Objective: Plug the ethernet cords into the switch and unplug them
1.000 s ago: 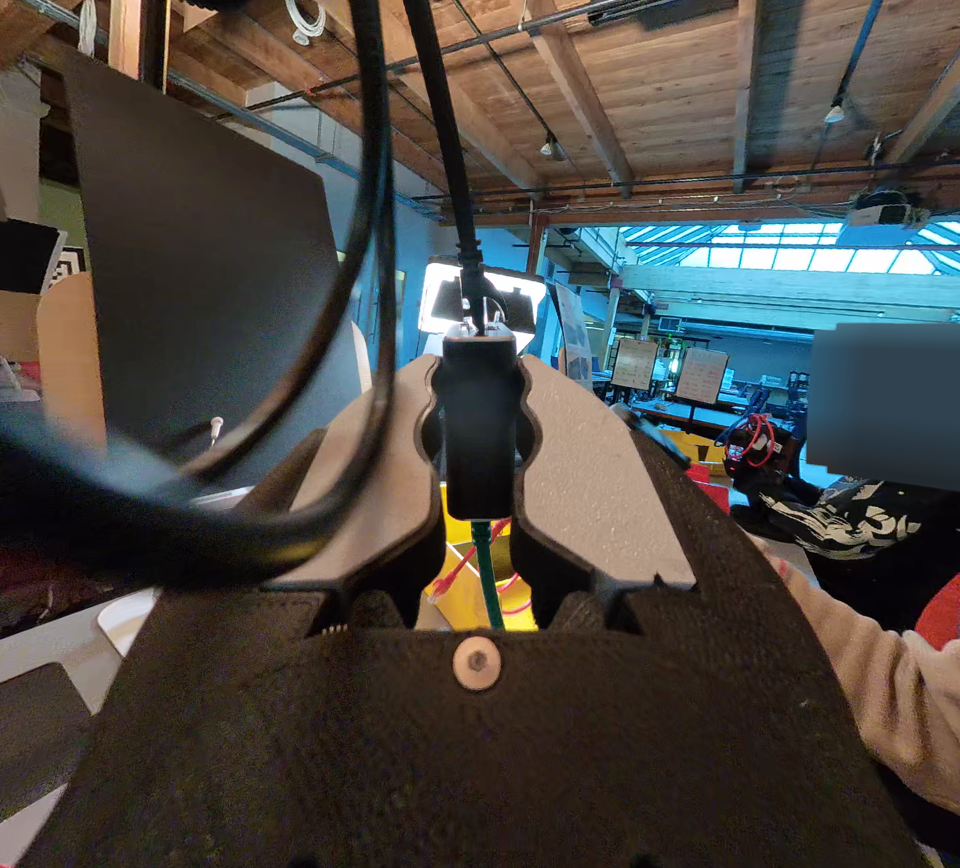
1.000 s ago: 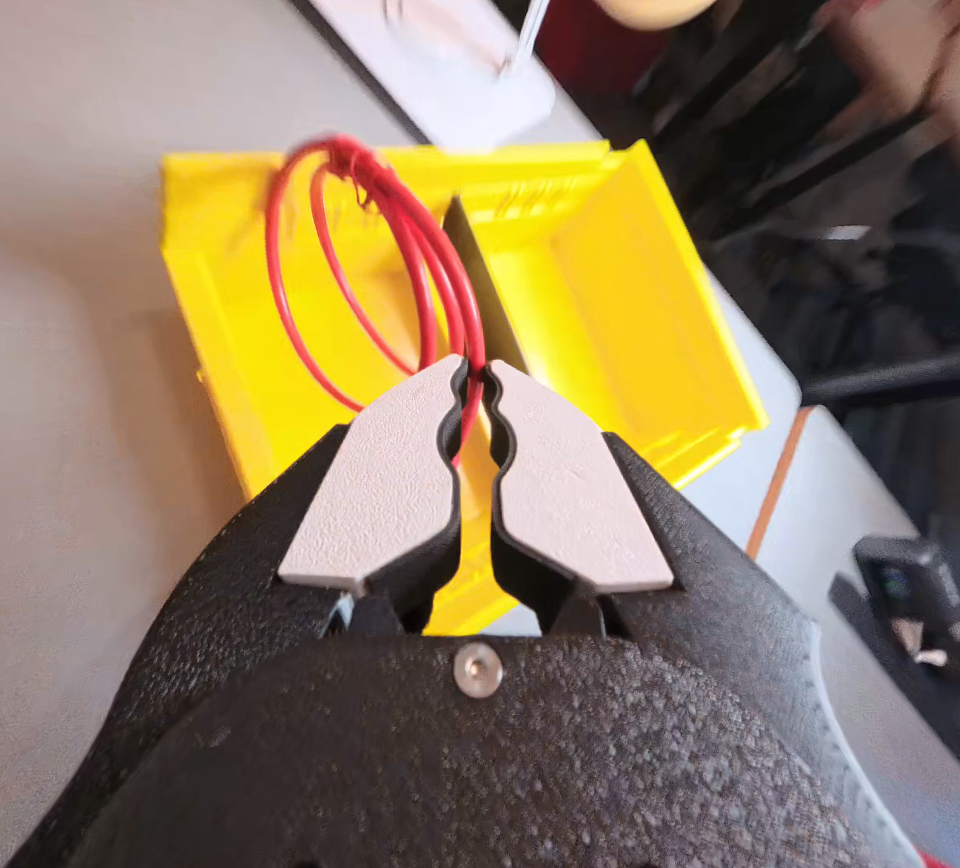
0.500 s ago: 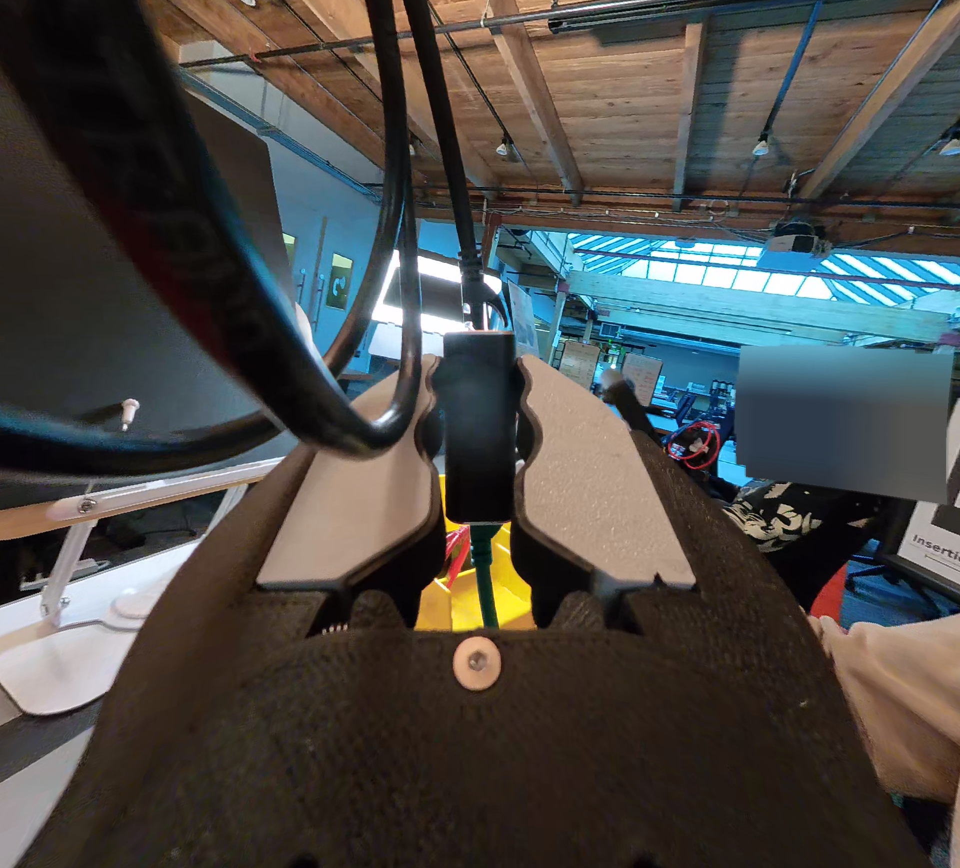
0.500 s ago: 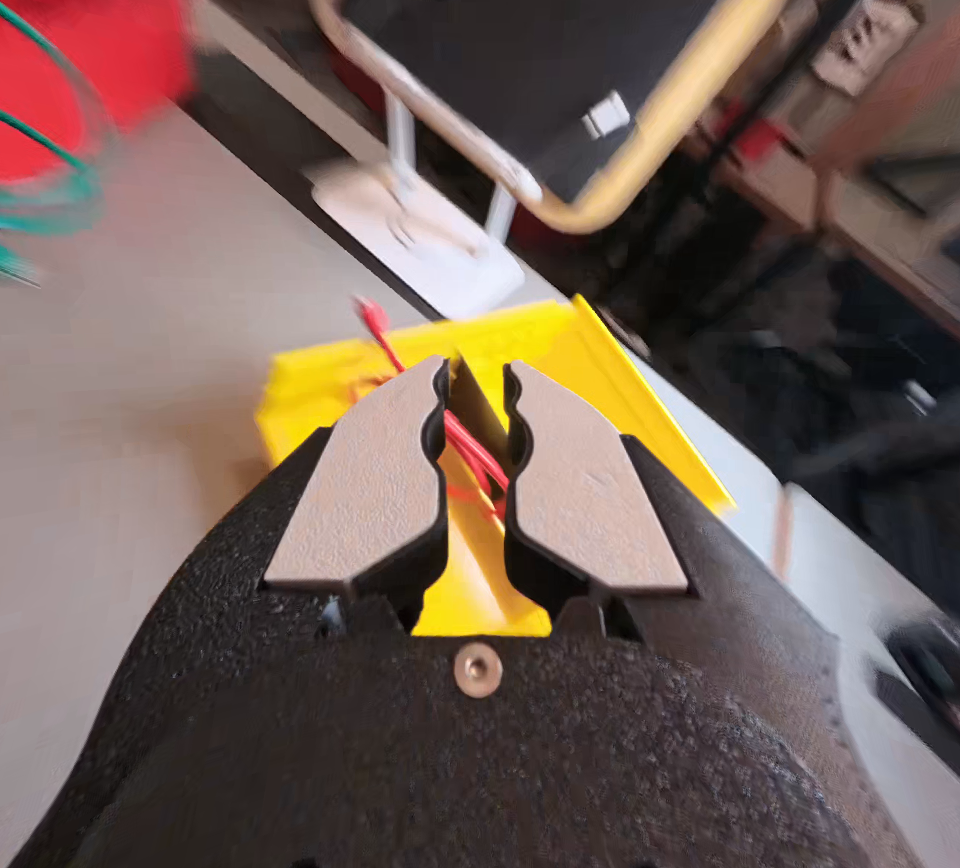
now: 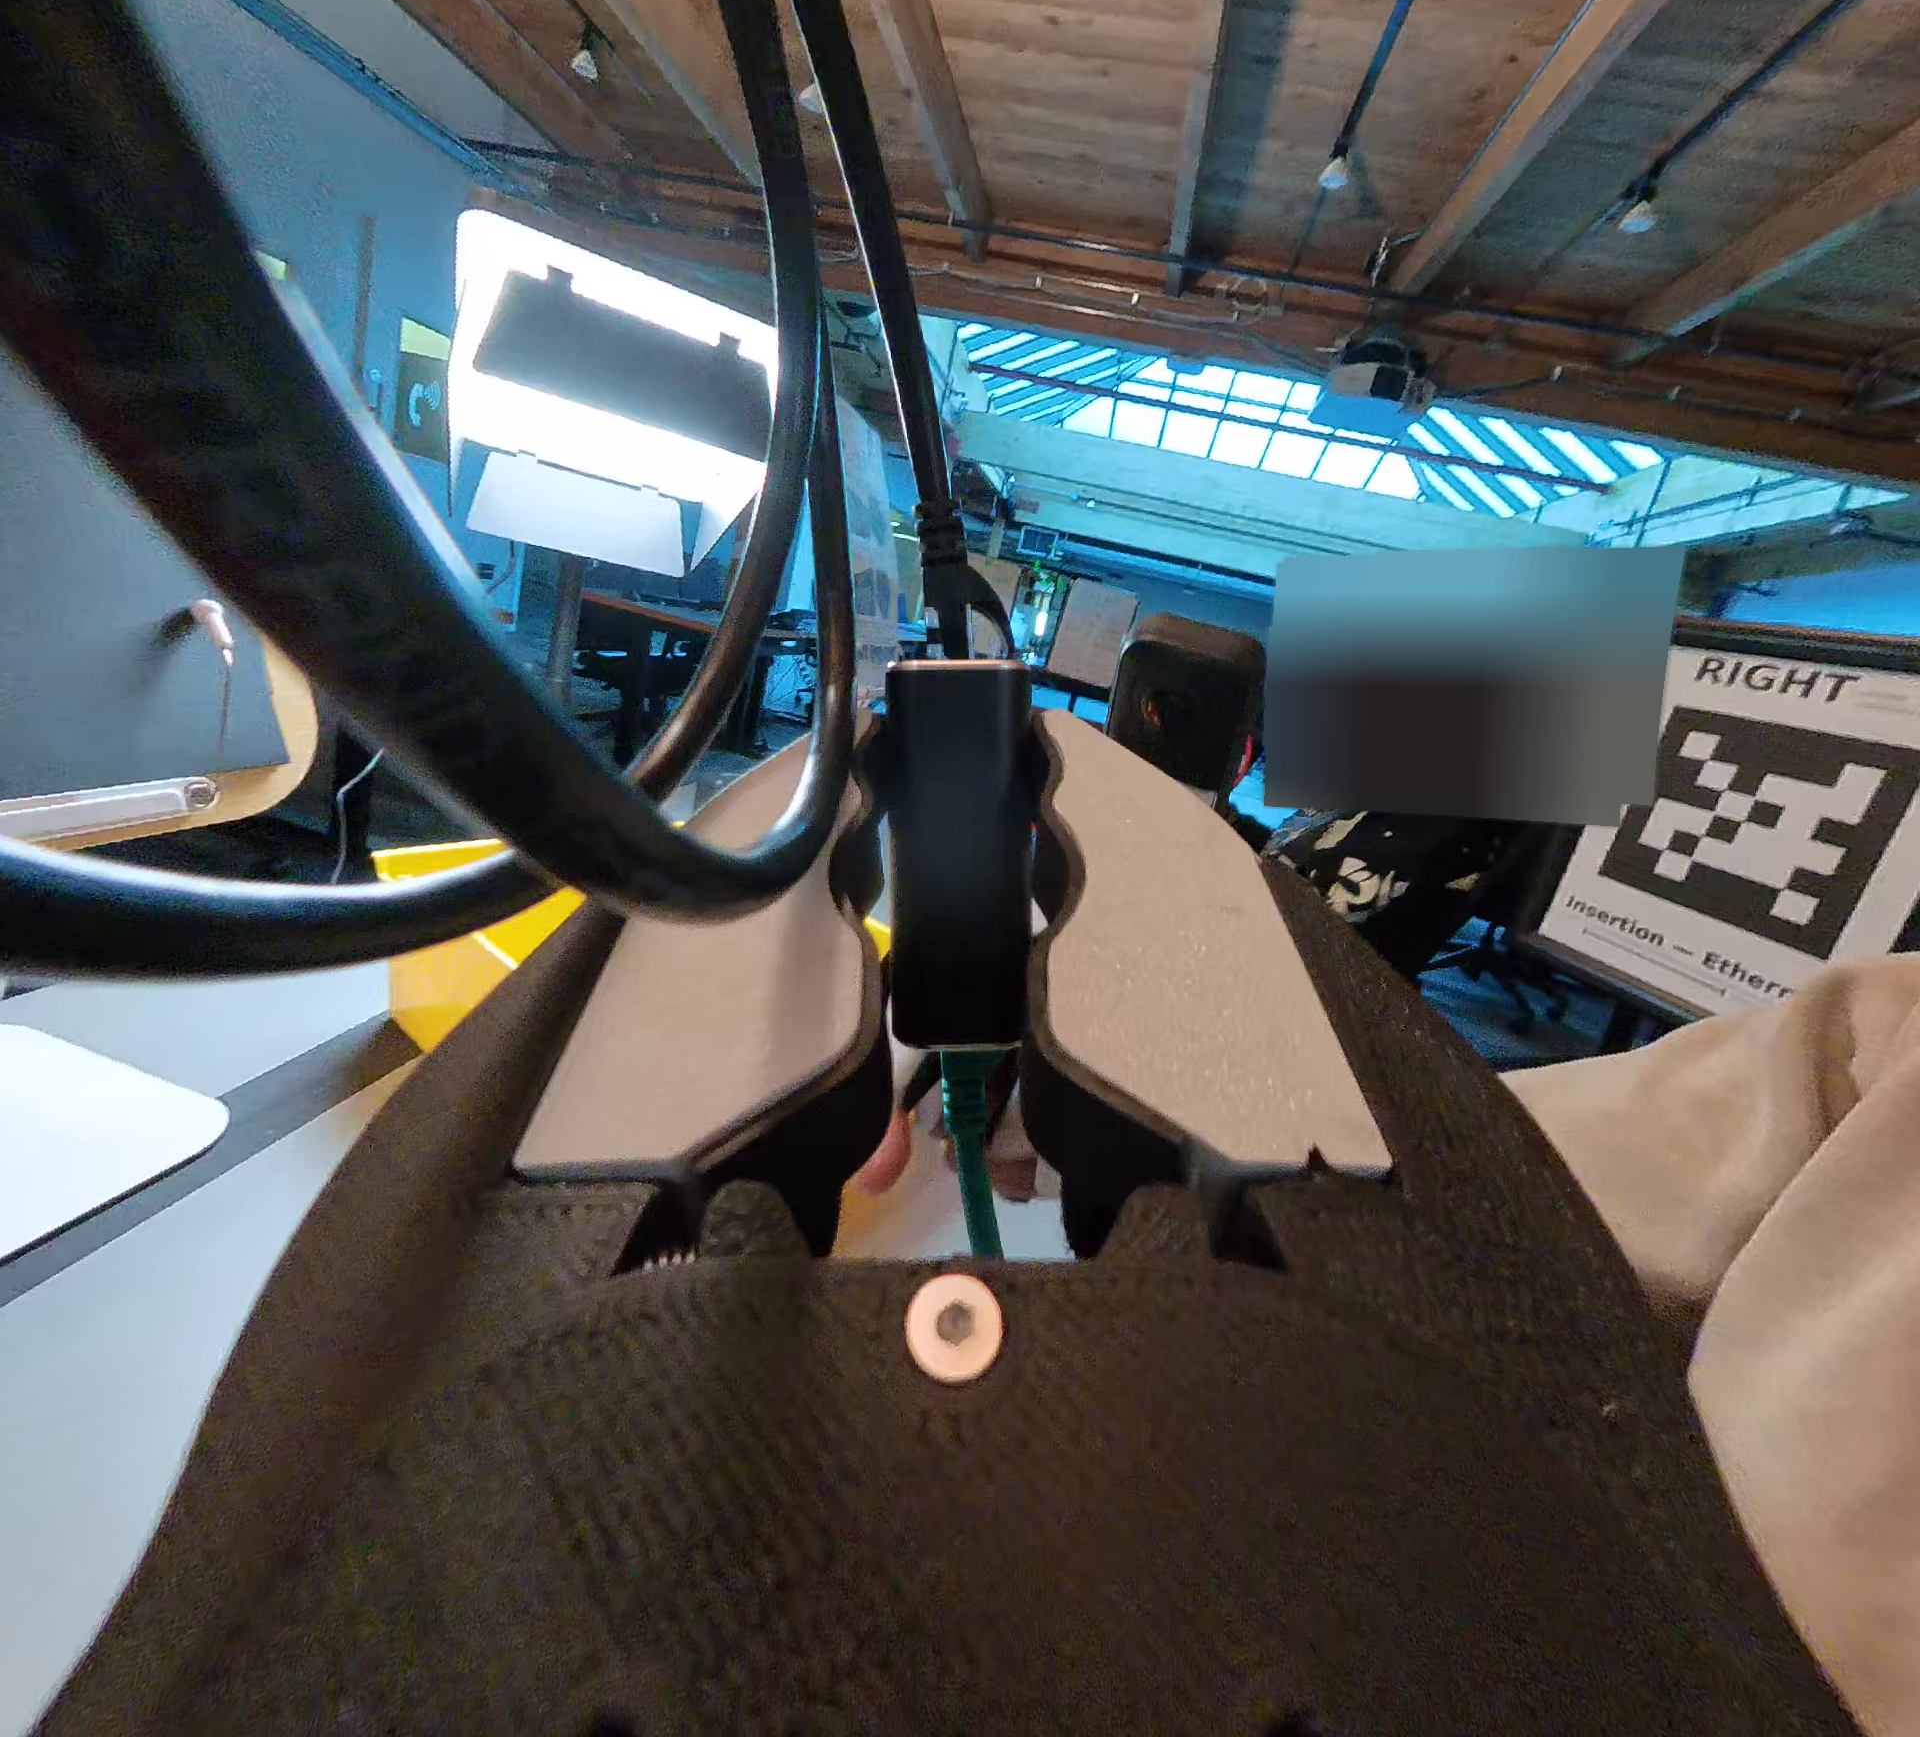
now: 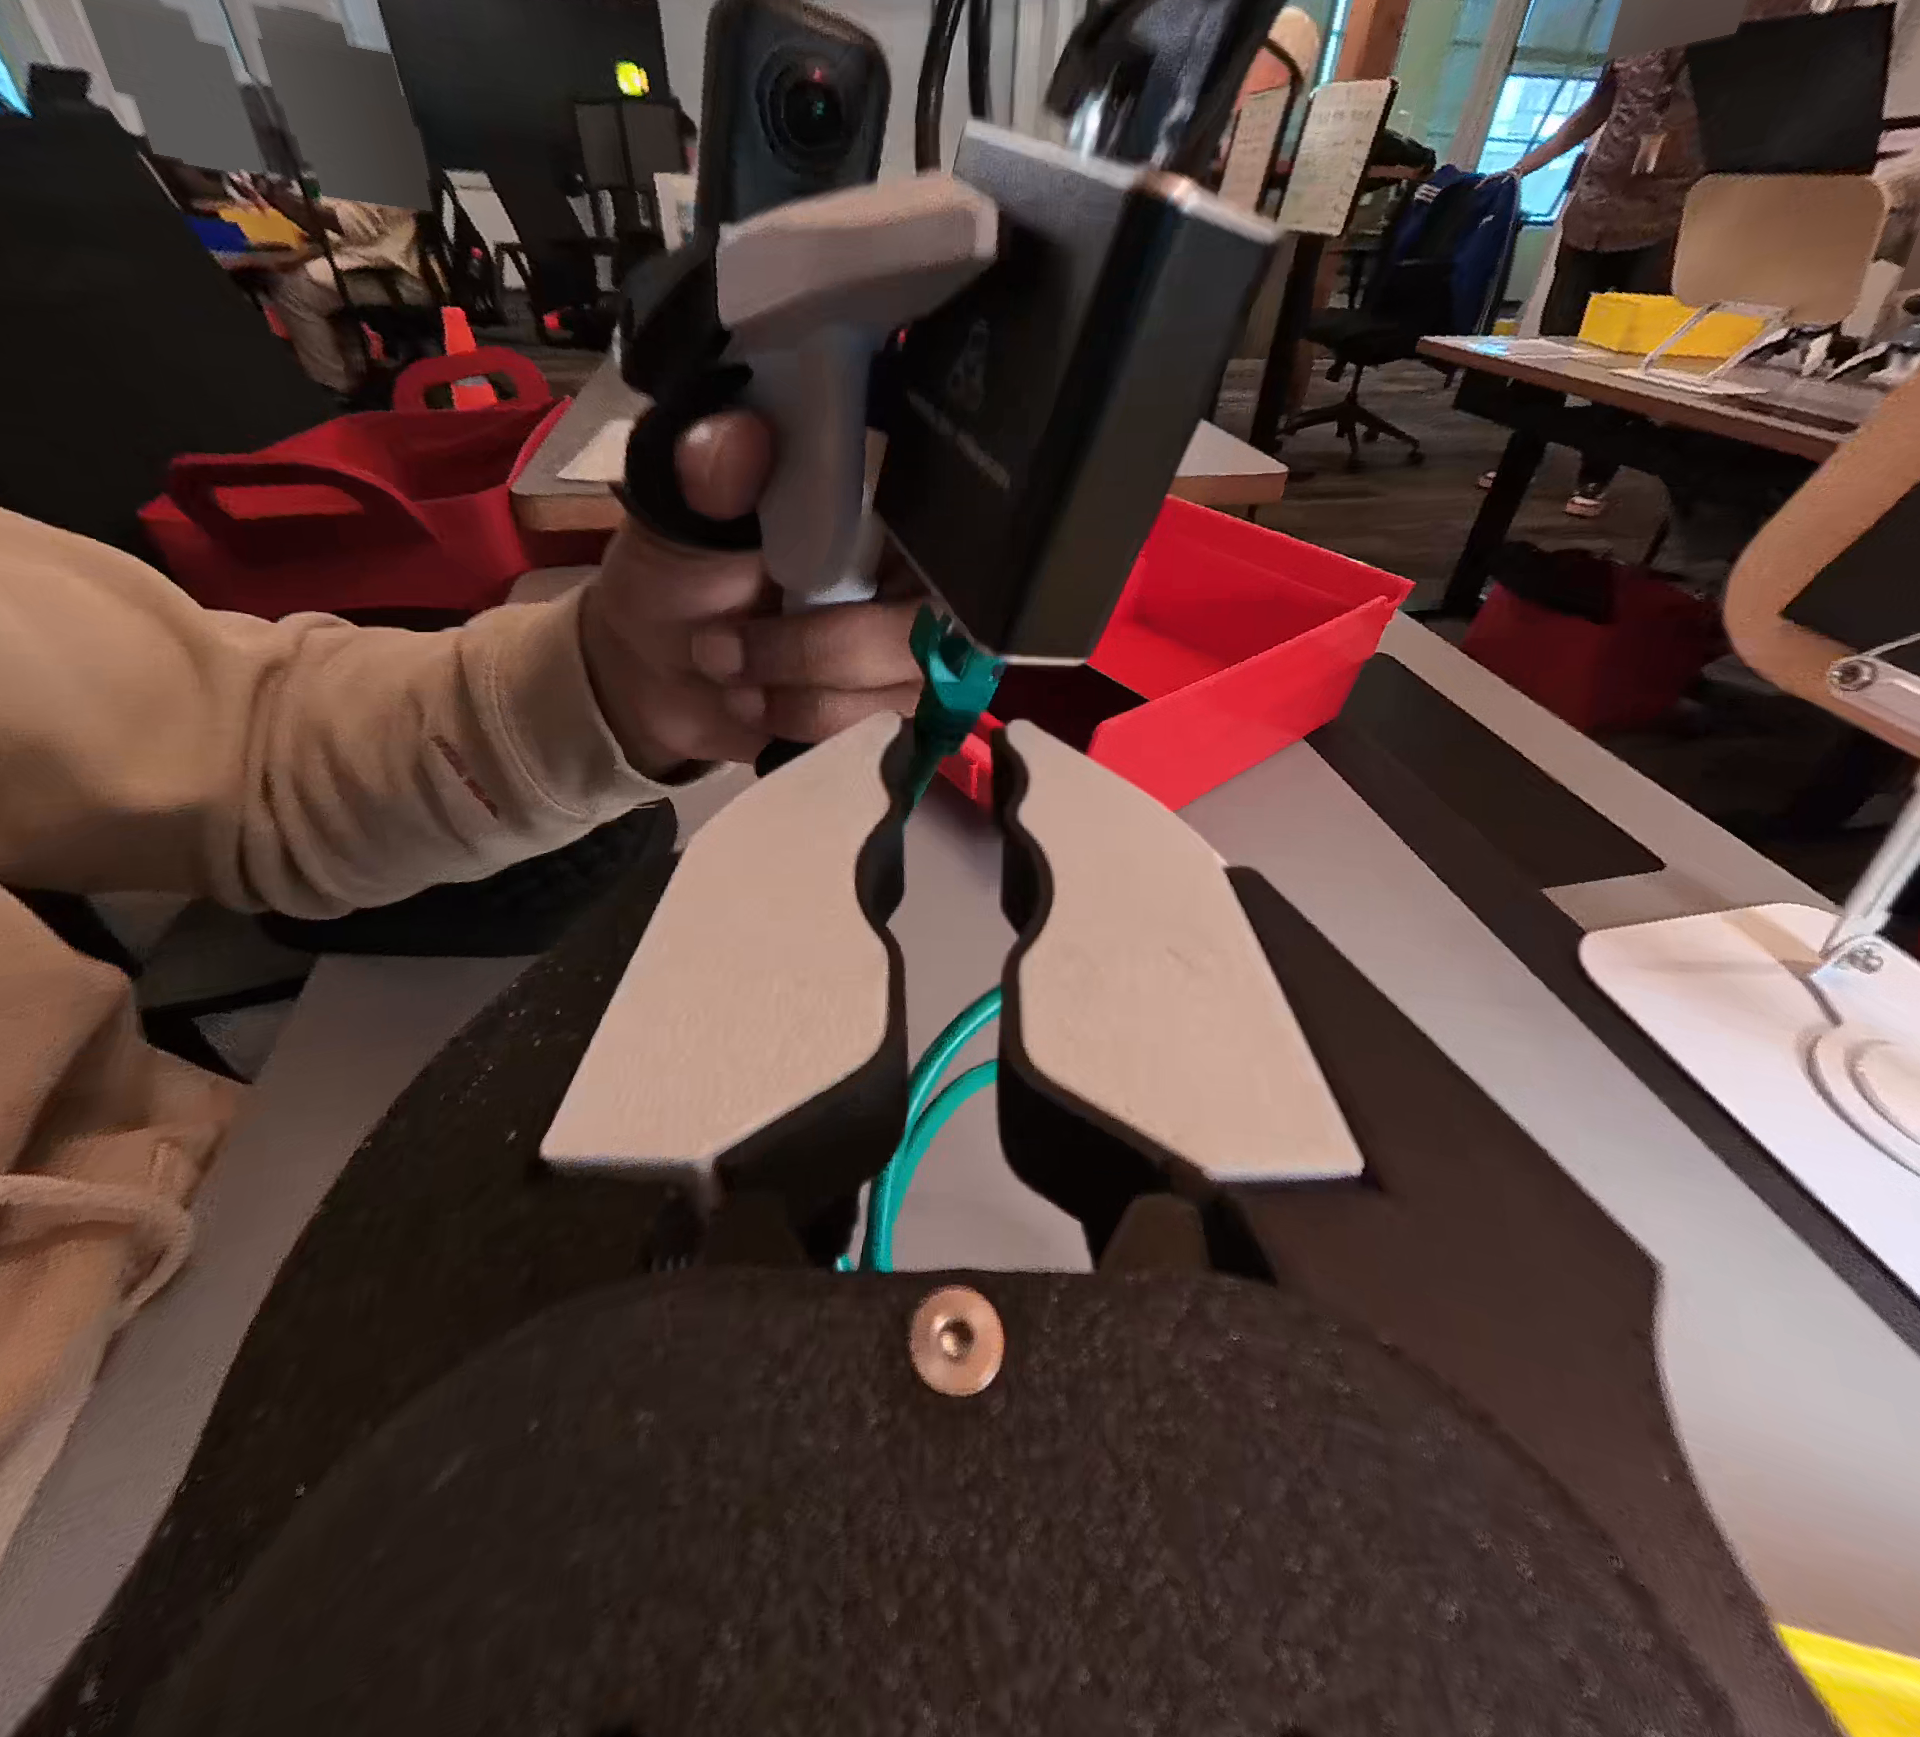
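Observation:
My left gripper (image 5: 956, 731) is shut on the black switch (image 5: 954, 856) and holds it upright in the air. A green ethernet cord (image 5: 971, 1137) is plugged into the switch's underside, and black cables (image 5: 790, 440) leave its top. In the right wrist view the switch (image 6: 1039, 399) hangs just ahead, with one left gripper finger (image 6: 831, 264) against its side. The green plug (image 6: 948, 685) sits in a bottom port. My right gripper (image 6: 945, 742) is open just below that plug. The green cord (image 6: 920, 1105) runs down between its fingers, which are not clamped on it.
A red bin (image 6: 1247, 648) stands on the grey table (image 6: 1351, 939) behind the switch. A yellow bin (image 5: 457, 918) is at the left. A white stand base (image 6: 1745, 1043) lies at the right. A red tote (image 6: 343, 492) and other desks are farther off. Tip to tip, the grippers are about 7 cm apart.
My right gripper let go of the red cord over the yellow bin, swung round to the switch and now straddles the green cord. My left gripper kept its hold and turned slightly.

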The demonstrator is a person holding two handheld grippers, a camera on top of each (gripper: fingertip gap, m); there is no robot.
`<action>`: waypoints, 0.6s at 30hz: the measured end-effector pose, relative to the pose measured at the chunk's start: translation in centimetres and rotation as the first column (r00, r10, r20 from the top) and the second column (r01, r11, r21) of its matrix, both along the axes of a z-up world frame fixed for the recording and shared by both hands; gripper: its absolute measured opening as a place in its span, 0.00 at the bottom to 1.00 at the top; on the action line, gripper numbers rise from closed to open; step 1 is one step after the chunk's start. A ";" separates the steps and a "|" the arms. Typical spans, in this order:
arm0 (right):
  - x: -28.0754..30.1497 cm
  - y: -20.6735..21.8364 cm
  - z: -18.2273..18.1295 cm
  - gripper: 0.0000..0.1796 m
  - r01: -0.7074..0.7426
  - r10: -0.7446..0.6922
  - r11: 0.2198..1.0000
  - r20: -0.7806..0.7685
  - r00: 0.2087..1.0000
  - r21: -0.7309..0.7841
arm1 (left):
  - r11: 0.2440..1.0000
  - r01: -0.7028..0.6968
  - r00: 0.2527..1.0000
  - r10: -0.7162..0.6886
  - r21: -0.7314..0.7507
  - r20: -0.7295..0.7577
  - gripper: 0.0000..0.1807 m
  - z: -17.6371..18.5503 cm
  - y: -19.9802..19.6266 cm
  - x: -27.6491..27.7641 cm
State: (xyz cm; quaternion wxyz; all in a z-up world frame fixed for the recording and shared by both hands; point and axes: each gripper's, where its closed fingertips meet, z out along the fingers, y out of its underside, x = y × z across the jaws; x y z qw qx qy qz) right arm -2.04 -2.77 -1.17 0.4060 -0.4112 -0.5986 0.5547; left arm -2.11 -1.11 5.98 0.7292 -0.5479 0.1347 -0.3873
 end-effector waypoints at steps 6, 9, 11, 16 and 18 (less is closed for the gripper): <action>1.6 2.0 2.1 0.08 0.013 -0.016 0.997 -0.042 0.999 -0.081 | 1.000 -0.011 0.999 0.011 -0.018 0.032 0.14 -0.5 0.6 -0.8; 0.7 1.3 0.2 0.26 -0.007 0.011 0.997 0.056 0.998 -0.079 | 1.000 -0.002 0.999 0.002 -0.017 0.048 0.14 -0.6 0.6 -0.6; -0.4 0.3 -1.0 0.25 -0.020 0.026 0.995 0.062 0.998 -0.096 | 1.000 0.015 0.998 -0.014 -0.017 0.062 0.14 -0.7 0.7 -0.2; -0.4 0.7 -2.1 0.05 -0.007 0.010 1.000 0.120 0.993 -0.021 | 0.999 0.025 0.999 -0.024 -0.034 0.034 0.14 -1.2 0.9 0.0; 0.6 2.3 -2.0 0.04 0.022 -0.020 1.000 0.180 0.983 -0.009 | 0.995 0.045 0.999 -0.045 -0.086 0.006 0.14 -1.8 1.3 -0.2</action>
